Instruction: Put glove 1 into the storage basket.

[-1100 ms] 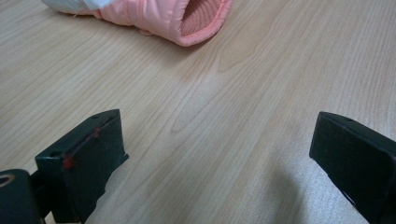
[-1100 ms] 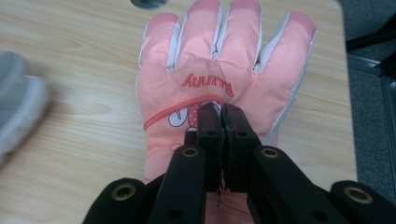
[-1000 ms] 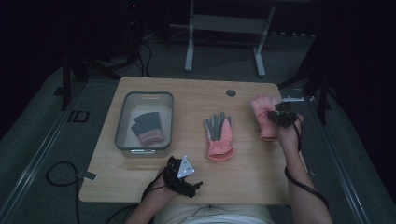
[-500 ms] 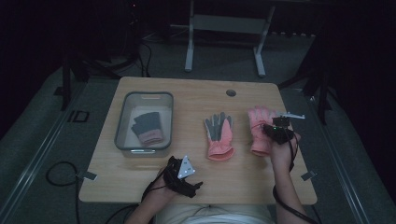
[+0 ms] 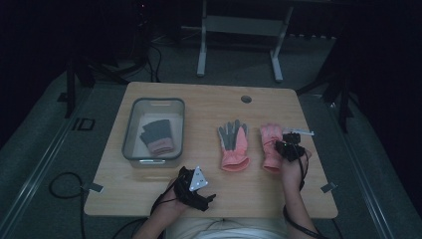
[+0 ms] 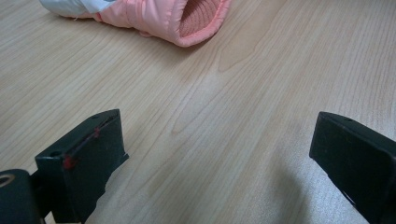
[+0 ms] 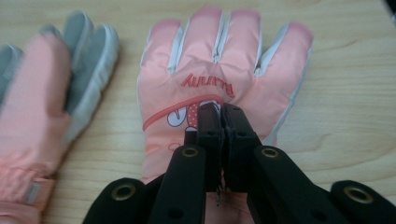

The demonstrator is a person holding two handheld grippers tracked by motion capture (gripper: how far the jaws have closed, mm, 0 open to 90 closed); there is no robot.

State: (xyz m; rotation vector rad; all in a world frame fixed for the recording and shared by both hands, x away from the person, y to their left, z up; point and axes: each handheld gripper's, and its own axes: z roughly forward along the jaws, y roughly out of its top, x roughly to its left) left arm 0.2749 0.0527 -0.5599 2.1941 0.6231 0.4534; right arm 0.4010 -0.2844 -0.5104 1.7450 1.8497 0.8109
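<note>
A pink glove [image 5: 271, 144] with a cartoon print [image 7: 224, 65] lies back up on the wooden table [image 5: 209, 104], fingers pointing away from me. My right gripper [image 5: 281, 148] [image 7: 222, 114] is shut on a pinch of fabric at the back of its hand. A second pink glove [image 5: 234, 144] [image 7: 51, 93], grey palm up, lies just to its left. My left gripper [image 5: 199, 191] [image 6: 219, 154] rests open near the table's front edge, nothing between its jaws. The second glove's cuff [image 6: 187, 18] lies ahead of it.
A clear plastic bin [image 5: 130, 149] stands at the table's left, with a dark glove [image 5: 157, 137] inside. A round cable hole [image 5: 246, 98] sits near the far edge. Cables trail on the floor at the left.
My right gripper has carried the pink glove left and toward me, lowering it beside the grey-palmed glove. The left gripper has stayed where it was.
</note>
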